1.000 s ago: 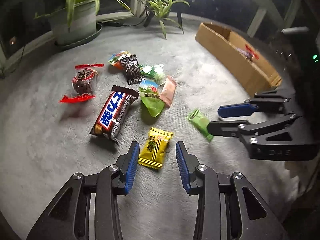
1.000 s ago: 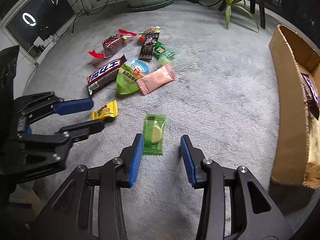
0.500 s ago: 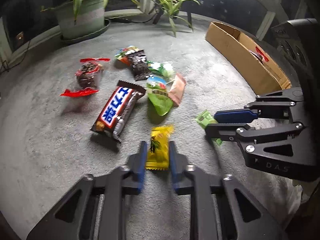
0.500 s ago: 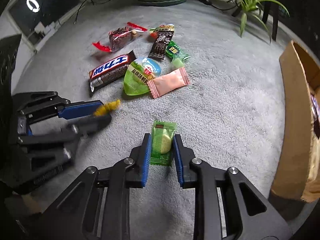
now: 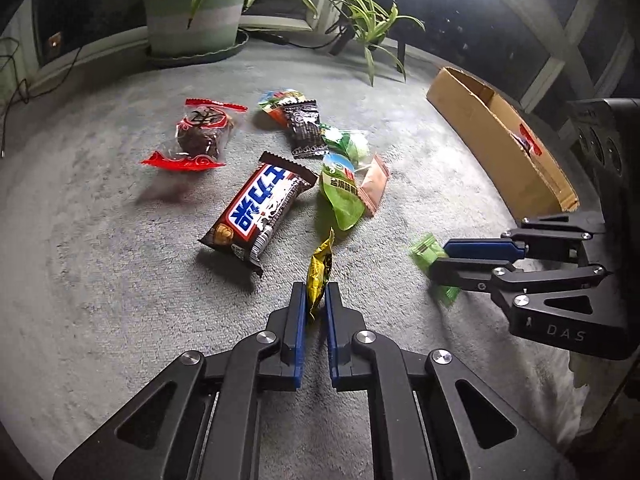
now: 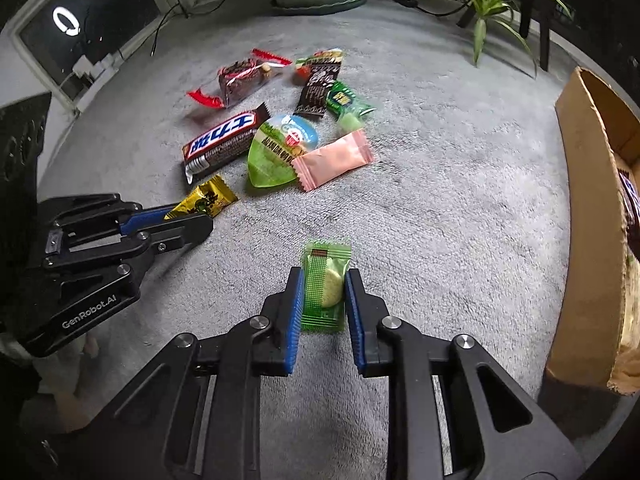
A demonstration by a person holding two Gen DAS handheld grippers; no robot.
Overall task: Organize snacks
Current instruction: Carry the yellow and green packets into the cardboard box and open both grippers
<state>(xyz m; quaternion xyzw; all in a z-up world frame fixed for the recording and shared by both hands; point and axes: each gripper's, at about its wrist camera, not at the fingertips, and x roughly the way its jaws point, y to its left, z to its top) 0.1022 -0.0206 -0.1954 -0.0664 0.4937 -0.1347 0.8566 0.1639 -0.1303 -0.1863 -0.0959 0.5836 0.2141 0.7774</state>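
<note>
Left claw [image 5: 316,304] clamped on crinkled yellow packet [image 5: 319,276], foil pinched edge-up between blue ribbed pads, low over fuzzy grey carpet [image 5: 120,280]. Right claw [image 6: 323,296] closed on flat green packet [image 6: 325,286], round pale sweet inside. Glossy chocolate bar [image 5: 260,210], pink pillow wrapper [image 6: 332,160], other sweets heaped beyond. Cardboard box [image 5: 500,140] at right.

- A soft grey carpet [image 5: 100,280] carries everything.
- A heap of snacks lies in the middle: a big chocolate bar [image 5: 260,210], a red-ended sweet [image 5: 198,136] at 10 o'clock from it, a green pouch [image 5: 342,196] and pink packet [image 5: 374,186] at 3 o'clock.
- A cardboard box [image 5: 492,140] sits at 2 o'clock.
- A plant pot [image 5: 192,20] stands at 12 o'clock.
</note>
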